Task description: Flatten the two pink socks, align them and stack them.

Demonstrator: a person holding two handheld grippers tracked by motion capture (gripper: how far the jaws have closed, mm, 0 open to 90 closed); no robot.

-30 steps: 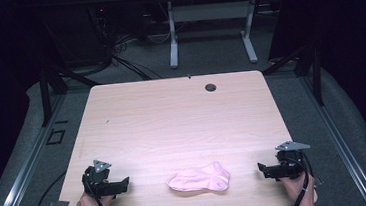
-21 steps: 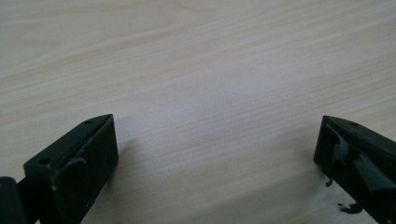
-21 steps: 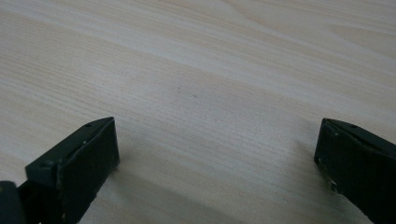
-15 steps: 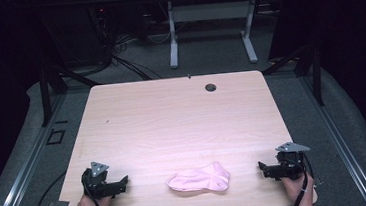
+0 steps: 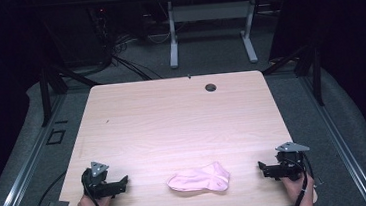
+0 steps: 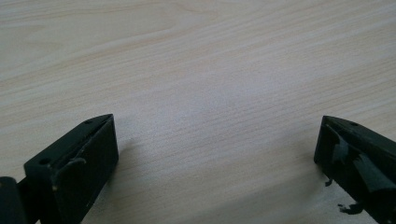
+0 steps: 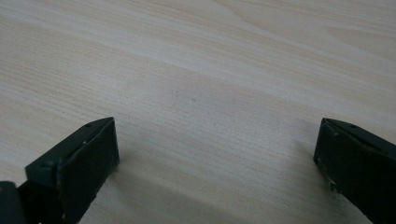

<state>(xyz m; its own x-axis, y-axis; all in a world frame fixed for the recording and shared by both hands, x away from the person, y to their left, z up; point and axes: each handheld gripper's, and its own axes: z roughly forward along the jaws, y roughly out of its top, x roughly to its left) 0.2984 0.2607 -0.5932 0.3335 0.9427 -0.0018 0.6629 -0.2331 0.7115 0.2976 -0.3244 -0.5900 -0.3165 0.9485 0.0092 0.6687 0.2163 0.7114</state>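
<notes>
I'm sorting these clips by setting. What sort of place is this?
Probably a lab or recording studio, not a home: a bare wooden table on grey carpet, dark curtains around it, cables trailing on the floor, and a second desk behind.

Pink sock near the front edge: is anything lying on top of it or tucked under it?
Nothing lies on the pink sock; it rests flat on the table, between the open left gripper and open right gripper, touching neither. Whatever is beneath the fabric is covered.
</notes>
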